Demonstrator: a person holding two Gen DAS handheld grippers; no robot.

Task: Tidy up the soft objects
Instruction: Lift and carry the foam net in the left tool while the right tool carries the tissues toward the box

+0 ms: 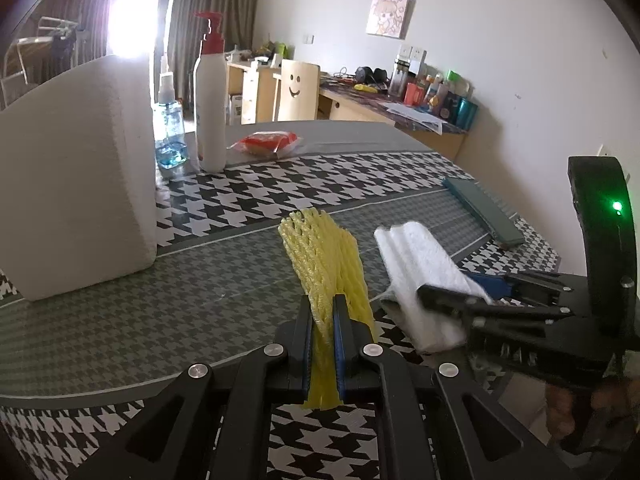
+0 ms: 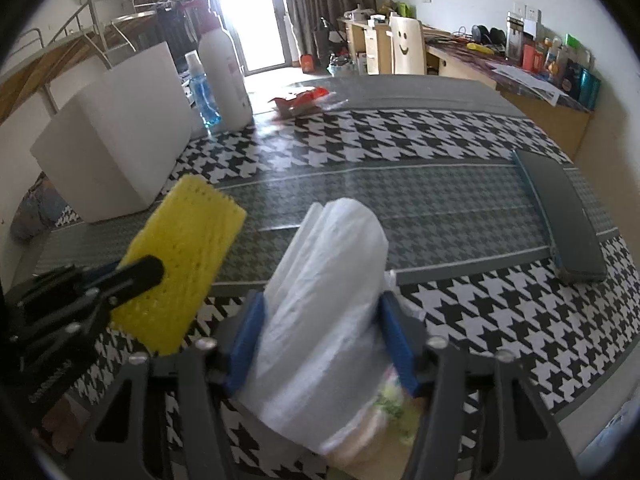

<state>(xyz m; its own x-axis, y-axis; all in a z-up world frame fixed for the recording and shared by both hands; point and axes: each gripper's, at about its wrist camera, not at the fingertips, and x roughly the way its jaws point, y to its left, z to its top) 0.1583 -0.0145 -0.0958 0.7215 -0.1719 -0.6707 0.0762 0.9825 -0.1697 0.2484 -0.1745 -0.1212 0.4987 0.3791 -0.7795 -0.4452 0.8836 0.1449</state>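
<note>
My left gripper (image 1: 323, 308) is shut on a yellow foam net sleeve (image 1: 326, 256) and holds it flat on edge just above the checked table; the sleeve also shows in the right wrist view (image 2: 184, 256) with the left gripper (image 2: 150, 270) clamped on it. My right gripper (image 2: 322, 308) is shut on a white folded plastic bag (image 2: 328, 304), which fills the gap between its blue pads. From the left wrist view the bag (image 1: 416, 268) sits to the right of the sleeve with the right gripper (image 1: 452, 296) on it.
A white box (image 1: 76, 184) stands at the left. Behind it are a blue spray bottle (image 1: 170, 128) and a white pump bottle (image 1: 210, 100). A red snack packet (image 1: 268, 142) lies farther back. A dark green flat case (image 1: 484, 208) lies at the right on the houndstooth tablecloth (image 1: 280, 184).
</note>
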